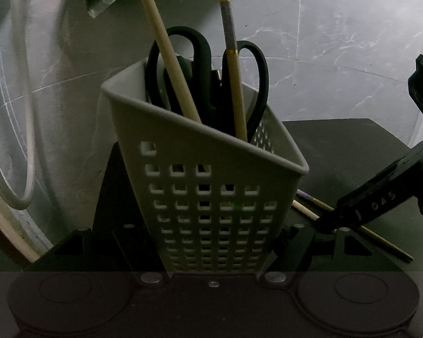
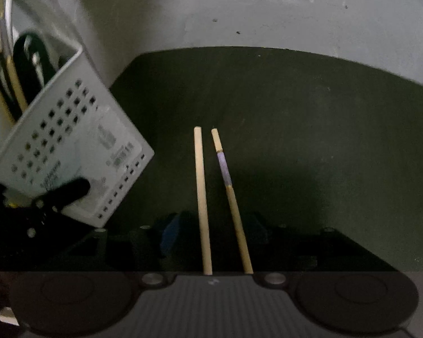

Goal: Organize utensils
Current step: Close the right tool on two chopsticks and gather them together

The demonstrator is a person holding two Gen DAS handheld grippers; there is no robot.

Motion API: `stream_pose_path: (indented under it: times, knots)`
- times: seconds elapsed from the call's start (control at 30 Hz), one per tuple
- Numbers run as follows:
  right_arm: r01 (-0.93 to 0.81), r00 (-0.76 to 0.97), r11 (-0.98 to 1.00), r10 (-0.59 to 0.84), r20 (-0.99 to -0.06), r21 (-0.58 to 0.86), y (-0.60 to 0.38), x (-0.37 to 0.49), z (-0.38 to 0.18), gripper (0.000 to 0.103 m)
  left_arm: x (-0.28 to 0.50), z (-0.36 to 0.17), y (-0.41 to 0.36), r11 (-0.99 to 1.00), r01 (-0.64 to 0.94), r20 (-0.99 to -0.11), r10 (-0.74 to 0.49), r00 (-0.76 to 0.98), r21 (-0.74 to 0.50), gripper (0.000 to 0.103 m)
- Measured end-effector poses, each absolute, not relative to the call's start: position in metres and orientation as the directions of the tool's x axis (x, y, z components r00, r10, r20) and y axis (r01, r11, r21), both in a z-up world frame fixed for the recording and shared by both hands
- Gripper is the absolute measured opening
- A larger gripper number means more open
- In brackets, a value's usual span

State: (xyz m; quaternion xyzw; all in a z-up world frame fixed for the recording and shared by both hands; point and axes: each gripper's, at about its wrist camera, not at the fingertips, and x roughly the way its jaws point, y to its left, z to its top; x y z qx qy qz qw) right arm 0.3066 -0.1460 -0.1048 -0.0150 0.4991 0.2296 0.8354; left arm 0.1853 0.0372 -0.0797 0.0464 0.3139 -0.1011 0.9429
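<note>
Left of the caddy: a pale loop, maybe a cord (image 1: pixel 22 140), against the marble wall.

White perforated utensil caddy (image 1: pixel 211 197), tilted, pinched low between the left gripper (image 1: pixel 211 267) fingers. Light, stiff plastic; the smooth walls could slip, so the hold near the base seems sensible. Inside it: black-handled scissors (image 1: pixel 203 56), a plain chopstick (image 1: pixel 166 48), a banded chopstick (image 1: pixel 231 56), all leaning and free to rattle.

Right of the caddy, on the dark counter mat (image 2: pixel 296 112): the second plain chopstick (image 2: pixel 201 197) and second banded chopstick (image 2: pixel 231 197), thin, rigid, light, apt to roll. Both run between the right gripper (image 2: pixel 228 253) fingers; I cannot tell if it has closed on them. Best gripped mid-length, together.
</note>
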Motion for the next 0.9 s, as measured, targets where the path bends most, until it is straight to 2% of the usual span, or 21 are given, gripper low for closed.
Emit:
stream_pose_path:
  times: [0.13, 0.2, 0.23, 0.27, 0.3, 0.37, 0.6, 0.73, 0.8, 0.87, 0.9]
  knots:
    - [-0.411, 0.413, 0.902, 0.317, -0.854, 0.136, -0.134, 0.305, -0.104, 0.059, 0.186, -0.081, 0.039, 0.974, 0.228, -0.601, -0.170, 0.781, 0.020, 0.076]
    - [-0.415, 0.425, 0.905, 0.283, -0.860, 0.093, -0.128, 0.305, -0.104, 0.047, 0.186, -0.081, 0.040, 0.972, 0.232, -0.600, -0.175, 0.781, 0.019, 0.076]
    - [-0.417, 0.433, 0.907, 0.255, -0.864, 0.059, -0.124, 0.305, -0.103, 0.037, 0.187, -0.081, 0.041, 0.972, 0.234, -0.600, -0.177, 0.780, 0.018, 0.076]
    - [-0.423, 0.440, 0.906, 0.231, -0.868, 0.026, -0.120, 0.304, -0.102, 0.031, 0.187, -0.081, 0.042, 0.972, 0.236, -0.600, -0.179, 0.780, 0.017, 0.076]
    - [-0.426, 0.444, 0.905, 0.218, -0.869, 0.010, -0.119, 0.304, -0.102, 0.029, 0.187, -0.081, 0.042, 0.971, 0.237, -0.600, -0.181, 0.780, 0.015, 0.077]
    - [-0.429, 0.427, 0.903, 0.216, -0.878, 0.013, -0.117, 0.306, -0.100, 0.015, 0.188, -0.082, 0.043, 0.971, 0.240, -0.599, -0.186, 0.779, 0.012, 0.077]
    - [-0.457, 0.386, 0.889, 0.192, -0.902, -0.007, -0.113, 0.310, -0.094, 0.014, 0.189, -0.083, 0.046, 0.968, 0.252, -0.599, -0.199, 0.776, 0.005, 0.077]
    - [-0.462, 0.323, 0.887, 0.179, -0.929, 0.010, -0.108, 0.322, -0.090, 0.018, 0.189, -0.083, 0.049, 0.967, 0.256, -0.599, -0.204, 0.774, 0.002, 0.077]
    - [-0.482, 0.293, 0.876, 0.170, -0.941, 0.008, -0.103, 0.325, -0.091, 0.023, 0.189, -0.083, 0.049, 0.967, 0.255, -0.598, -0.205, 0.775, -0.001, 0.077]
    - [-0.514, 0.246, 0.858, 0.180, -0.952, 0.029, -0.099, 0.330, -0.089, 0.040, 0.189, -0.083, 0.050, 0.966, 0.257, -0.597, -0.208, 0.775, -0.002, 0.077]
    - [-0.523, 0.226, 0.851, 0.186, -0.956, 0.043, -0.094, 0.338, -0.092, 0.041, 0.189, -0.083, 0.051, 0.966, 0.258, -0.597, -0.209, 0.775, -0.002, 0.077]
